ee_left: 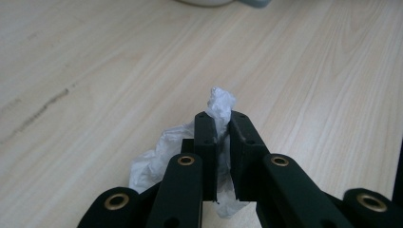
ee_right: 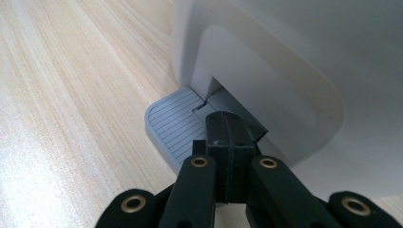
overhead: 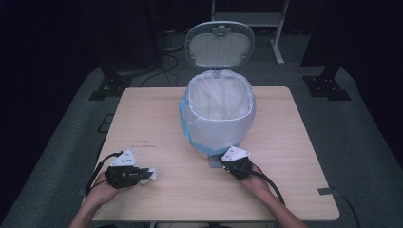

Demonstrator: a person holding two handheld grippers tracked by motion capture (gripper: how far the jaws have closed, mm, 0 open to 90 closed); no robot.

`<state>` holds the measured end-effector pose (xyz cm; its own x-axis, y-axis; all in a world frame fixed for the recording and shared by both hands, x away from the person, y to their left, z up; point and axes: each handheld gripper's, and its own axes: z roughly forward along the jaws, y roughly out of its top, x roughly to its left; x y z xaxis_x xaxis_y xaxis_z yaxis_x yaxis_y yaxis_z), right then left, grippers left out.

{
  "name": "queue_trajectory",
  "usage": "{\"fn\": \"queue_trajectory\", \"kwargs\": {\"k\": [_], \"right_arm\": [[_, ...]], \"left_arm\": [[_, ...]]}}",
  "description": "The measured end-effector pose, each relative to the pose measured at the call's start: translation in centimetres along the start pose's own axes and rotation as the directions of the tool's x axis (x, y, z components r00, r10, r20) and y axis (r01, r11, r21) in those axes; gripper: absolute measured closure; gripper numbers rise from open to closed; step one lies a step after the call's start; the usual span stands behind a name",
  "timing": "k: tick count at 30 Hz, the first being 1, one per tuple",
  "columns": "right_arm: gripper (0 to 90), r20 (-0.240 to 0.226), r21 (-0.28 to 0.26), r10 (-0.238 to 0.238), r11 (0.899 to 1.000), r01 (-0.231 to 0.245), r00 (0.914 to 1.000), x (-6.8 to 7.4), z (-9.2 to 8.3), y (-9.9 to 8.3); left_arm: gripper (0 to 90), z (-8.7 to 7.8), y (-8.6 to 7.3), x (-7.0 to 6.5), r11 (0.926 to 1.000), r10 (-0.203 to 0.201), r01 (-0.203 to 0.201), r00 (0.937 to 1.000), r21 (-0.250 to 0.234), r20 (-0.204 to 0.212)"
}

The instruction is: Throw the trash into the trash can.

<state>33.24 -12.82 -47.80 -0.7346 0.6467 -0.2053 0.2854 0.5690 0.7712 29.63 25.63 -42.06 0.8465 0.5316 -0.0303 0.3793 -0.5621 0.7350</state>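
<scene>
On the near left of the wooden table [overhead: 157, 118] I have my left gripper [overhead: 142, 175] clamped on a crumpled white tissue [ee_left: 219, 105]. From that gripper's own camera, the wad is pinched between the two black jaws, one tuft poking out past their tips and more of it bunched under and to the left of the linkage. In the high view the tissue [overhead: 151, 174] shows as a white bit at the gripper's right end, just above the tabletop.

Moving right, the white pedal bin [overhead: 217, 114] stands at the middle of the table, towards the far side, lined with a thin translucent bag [overhead: 190, 124], its lid [overhead: 219, 45] tipped up and open behind it.

At the bin's near right foot I see my right gripper [overhead: 227, 164]. Its jaws are fully closed on nothing, and their tips rest on the grey ribbed pedal [ee_right: 173, 124] where it enters the slot in the bin's base.
</scene>
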Motion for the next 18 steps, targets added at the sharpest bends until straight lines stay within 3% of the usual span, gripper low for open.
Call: {"fn": "queue_trajectory", "kwargs": {"k": [18], "right_arm": [[90.0, -0.006, -0.001, 0.003, 1.0, -0.003, 1.0, -0.1, 0.0, 0.0]], "left_arm": [[83.2, -2.0, 4.5, 0.1, 0.9976, 0.019, -0.017, 0.9994, -0.068, 0.03]]}}
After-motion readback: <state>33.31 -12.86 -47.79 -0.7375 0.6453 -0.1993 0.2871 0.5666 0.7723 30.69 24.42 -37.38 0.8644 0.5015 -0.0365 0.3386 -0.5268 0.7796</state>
